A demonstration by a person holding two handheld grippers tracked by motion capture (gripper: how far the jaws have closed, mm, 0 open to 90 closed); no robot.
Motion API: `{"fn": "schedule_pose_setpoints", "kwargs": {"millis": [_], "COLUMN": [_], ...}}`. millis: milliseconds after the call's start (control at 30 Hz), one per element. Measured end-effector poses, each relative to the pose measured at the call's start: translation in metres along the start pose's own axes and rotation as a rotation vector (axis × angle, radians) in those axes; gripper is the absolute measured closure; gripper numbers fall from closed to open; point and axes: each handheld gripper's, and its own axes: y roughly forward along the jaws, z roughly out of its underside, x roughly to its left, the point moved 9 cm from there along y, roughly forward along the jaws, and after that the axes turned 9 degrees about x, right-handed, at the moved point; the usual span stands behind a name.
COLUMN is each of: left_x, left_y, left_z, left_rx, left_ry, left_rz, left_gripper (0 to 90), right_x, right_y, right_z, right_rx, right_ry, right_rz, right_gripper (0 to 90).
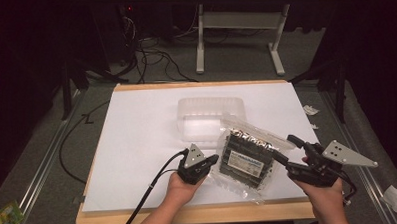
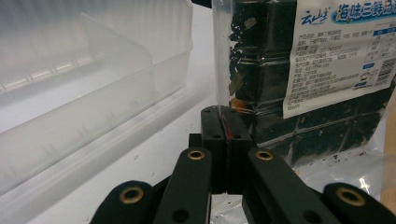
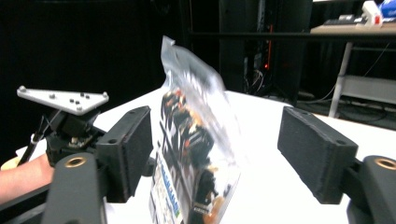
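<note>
Seaweed packet [image 1: 247, 159]: a clear plastic bag of dark sheets with a white and blue printed label, lower centre of the high view, lying tilted on the white board between the two grippers; in the left gripper view [image 2: 299, 70] it takes up the upper right, label facing the camera; in the right gripper view [image 3: 196, 154] it stands on edge at the centre, somewhat blurred.
Left gripper [image 1: 214, 160]: lower centre of the high view, just left of the packet – its jaws are pressed together on the packet's clear left edge, seen at close range in the left gripper view [image 2: 226, 135], where a thin strip of plastic sits pinched between the two black pads.
Right gripper [image 1: 287, 150]: lower right of the high view, jaws spread wide at the packet's right edge; in the right gripper view [image 3: 215, 158] the packet rises in the gap between the two pads – whether it touches either pad I cannot tell.
Plastic tray [image 1: 210, 111]: translucent, empty, centre of the high view, just above the packet and overlapped by the packet's top corner; in the left gripper view [image 2: 84, 88] it spans the left half.
White board [image 1: 137, 144]: covers the wooden tabletop, bearing tray and packet.
</note>
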Motion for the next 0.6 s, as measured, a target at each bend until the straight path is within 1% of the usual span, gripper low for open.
{"fn": "schedule_pose_setpoints", "kwargs": {"millis": [67,167,200,233,267,300,333,367,400,433,600], "left_x": [0.000,0.000,0.000,0.000,0.000,0.000,0.000,-0.001,-0.001,-0.001,-0.001], "left_y": [0.000,0.000,0.000,-0.001,-0.001,-0.002,-0.002,-0.002,-0.002,-0.003,-0.003], "left_z": [0.000,0.000,0.000,0.000,0.000,0.001,0.001,0.001,0.001,0.001,0.002], "left_rx": [0.000,-0.001,-0.001,-0.001,-0.001,0.002,0.002,0.003,0.003,0.001,-0.001], "left_ry": [0.000,0.002,0.002,0.005,0.005,0.006,0.006,0.007,0.007,0.008,0.011], "left_rz": [0.000,0.000,0.000,0.001,0.001,-0.001,-0.001,-0.001,-0.001,-0.001,-0.002], "left_gripper": [90.0,90.0,90.0,90.0,90.0,90.0,90.0,90.0,90.0,90.0,90.0], "right_x": [0.000,0.002,0.002,0.003,0.003,0.004,0.004,0.004,0.004,0.004,0.006], "right_y": [0.002,0.010,0.010,0.015,0.015,0.019,0.019,0.022,0.022,0.026,0.037], "right_z": [0.002,0.014,0.014,0.022,0.022,0.028,0.028,0.034,0.034,0.041,0.053], "right_rx": [0.005,0.038,0.038,0.064,0.064,0.082,0.082,0.095,0.095,0.107,0.138], "right_ry": [0.004,0.024,0.024,0.036,0.036,0.047,0.047,0.060,0.060,0.055,0.063], "right_rz": [-0.003,-0.024,-0.024,-0.035,-0.035,-0.044,-0.044,-0.047,-0.047,-0.042,-0.063], "right_gripper": [24.7,21.0,21.0,20.8,20.8,21.6,21.6,22.2,22.2,22.9,24.9]}}
